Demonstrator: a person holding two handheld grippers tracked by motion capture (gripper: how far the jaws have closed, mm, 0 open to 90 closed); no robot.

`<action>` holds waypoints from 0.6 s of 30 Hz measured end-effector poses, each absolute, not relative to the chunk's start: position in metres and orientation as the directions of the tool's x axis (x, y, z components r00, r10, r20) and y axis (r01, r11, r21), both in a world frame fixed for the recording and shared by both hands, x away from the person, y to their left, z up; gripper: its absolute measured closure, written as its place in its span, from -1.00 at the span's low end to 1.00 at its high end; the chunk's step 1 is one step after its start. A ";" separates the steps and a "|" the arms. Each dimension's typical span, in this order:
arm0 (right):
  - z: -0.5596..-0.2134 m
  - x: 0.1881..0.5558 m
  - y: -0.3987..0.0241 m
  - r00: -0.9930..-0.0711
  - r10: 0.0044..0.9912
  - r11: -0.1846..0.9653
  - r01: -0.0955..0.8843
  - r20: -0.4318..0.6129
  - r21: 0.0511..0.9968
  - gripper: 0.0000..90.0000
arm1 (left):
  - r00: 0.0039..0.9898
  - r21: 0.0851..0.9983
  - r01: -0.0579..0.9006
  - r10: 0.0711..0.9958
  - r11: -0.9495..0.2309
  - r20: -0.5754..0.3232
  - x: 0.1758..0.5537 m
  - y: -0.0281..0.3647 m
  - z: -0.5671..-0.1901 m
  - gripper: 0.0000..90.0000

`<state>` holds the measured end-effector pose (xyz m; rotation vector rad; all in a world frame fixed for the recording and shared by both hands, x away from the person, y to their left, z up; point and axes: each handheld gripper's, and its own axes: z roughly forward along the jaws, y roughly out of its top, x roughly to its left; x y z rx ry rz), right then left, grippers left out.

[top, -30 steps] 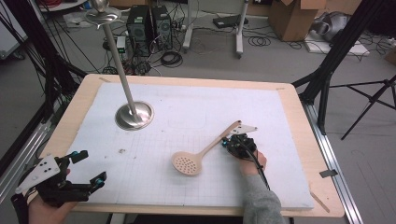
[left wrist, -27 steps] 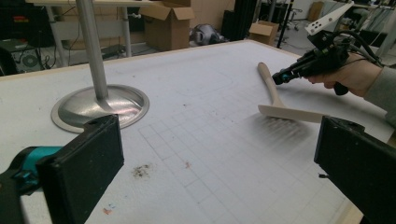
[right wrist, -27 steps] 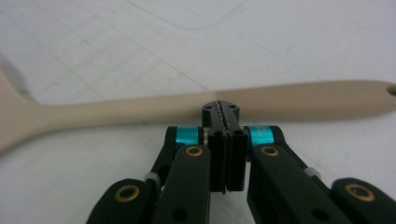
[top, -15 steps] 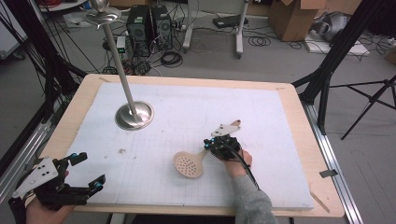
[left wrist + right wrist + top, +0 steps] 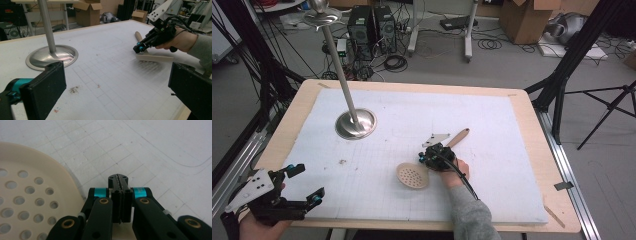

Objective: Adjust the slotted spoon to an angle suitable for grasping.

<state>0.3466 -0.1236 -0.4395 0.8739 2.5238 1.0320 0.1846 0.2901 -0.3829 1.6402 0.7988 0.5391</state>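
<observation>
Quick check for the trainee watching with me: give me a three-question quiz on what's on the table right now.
1. True or false: the left gripper has its jaws wide apart with nothing between them.
2. Which thing stands upright, farther from the person than the left gripper? A) a metal stand with a round base B) a glass bottle C) a stack of plates
3. Fill in: in the high view, the perforated bowl of the skimmer spoon lies to the ___ of the right gripper.

Key: 1 true; 2 A; 3 left.
</observation>
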 end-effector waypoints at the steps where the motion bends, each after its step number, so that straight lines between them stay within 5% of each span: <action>1: -0.439 0.346 -0.123 -0.784 0.620 0.571 0.424 -0.031 0.703 1.00 | 0.659 0.972 0.215 0.748 -0.095 -0.073 0.185 0.290 -0.383 -0.96; 18: -0.442 0.326 -0.133 -0.812 0.583 0.566 0.395 -0.012 0.724 1.00 | 0.660 0.970 0.220 0.748 -0.101 -0.072 0.187 0.289 -0.385 -0.96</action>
